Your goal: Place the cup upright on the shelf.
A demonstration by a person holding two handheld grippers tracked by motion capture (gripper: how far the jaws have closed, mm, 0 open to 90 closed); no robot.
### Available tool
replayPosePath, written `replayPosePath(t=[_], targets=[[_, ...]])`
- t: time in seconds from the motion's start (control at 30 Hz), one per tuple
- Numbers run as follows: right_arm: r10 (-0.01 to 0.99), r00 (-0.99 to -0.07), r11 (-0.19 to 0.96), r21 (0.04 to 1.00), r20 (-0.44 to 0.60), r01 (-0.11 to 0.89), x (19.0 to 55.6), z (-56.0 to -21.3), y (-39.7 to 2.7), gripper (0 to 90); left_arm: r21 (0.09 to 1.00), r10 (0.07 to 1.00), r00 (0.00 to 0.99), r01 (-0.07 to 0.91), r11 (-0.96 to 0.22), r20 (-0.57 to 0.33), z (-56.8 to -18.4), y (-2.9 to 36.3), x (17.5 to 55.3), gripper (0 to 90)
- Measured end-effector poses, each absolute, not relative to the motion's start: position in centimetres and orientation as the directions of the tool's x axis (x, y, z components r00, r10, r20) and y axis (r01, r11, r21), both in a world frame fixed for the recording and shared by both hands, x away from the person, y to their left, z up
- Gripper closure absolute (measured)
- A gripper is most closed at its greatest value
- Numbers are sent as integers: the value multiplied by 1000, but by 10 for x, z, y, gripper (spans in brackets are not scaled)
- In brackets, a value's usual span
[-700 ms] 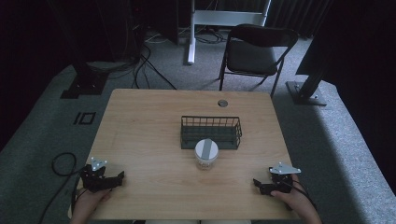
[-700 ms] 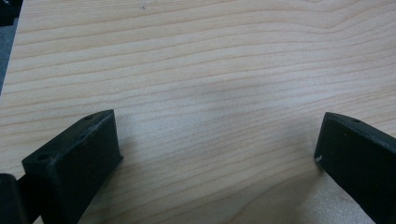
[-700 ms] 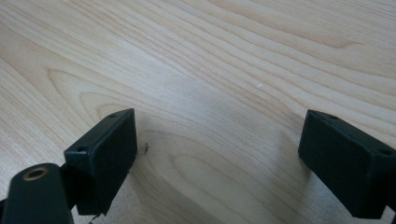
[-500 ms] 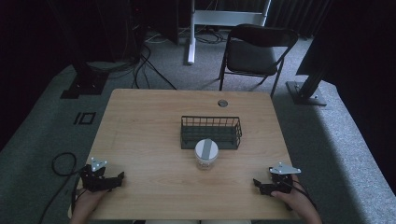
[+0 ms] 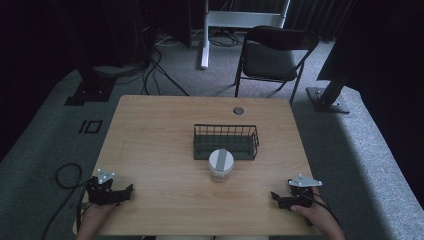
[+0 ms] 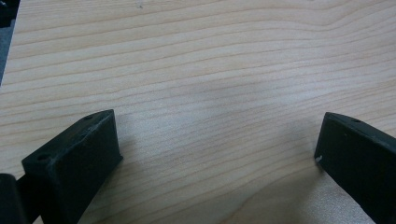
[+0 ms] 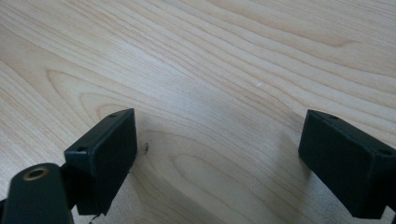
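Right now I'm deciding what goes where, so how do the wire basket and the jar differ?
The wire basket is dark, long and rectangular with see-through mesh walls; the jar is round, pale and capped with a grey lid. The basket lies farther from the person, while the jar stands at its near side, closer to the grippers. The basket looks open-topped; the jar is closed. Both sit upright near the middle of the wooden table.

The left claw (image 6: 219,144) is hanging low over the desk (image 6: 205,60), its two black jaws standing wide apart. Nothing is lying between them but bare pale wood grain. The desk's edge is showing at the upper left.
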State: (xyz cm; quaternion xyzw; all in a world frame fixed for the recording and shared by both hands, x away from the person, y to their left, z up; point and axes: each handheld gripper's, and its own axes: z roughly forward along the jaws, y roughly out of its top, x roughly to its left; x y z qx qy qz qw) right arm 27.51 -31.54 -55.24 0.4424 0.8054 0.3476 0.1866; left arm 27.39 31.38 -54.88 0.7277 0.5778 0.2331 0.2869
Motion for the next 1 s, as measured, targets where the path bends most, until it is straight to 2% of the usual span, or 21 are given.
replayPosePath(t=[0.43,1.0], targets=[[846,-533,348,732,25,586,276,-552,-312,114,685,973,232,707,-174,9,-549,314,274,1],[804,-594,364,763,33,535,285,-543,-281,115,685,973,231,707,-174,9,-549,314,274,1]])
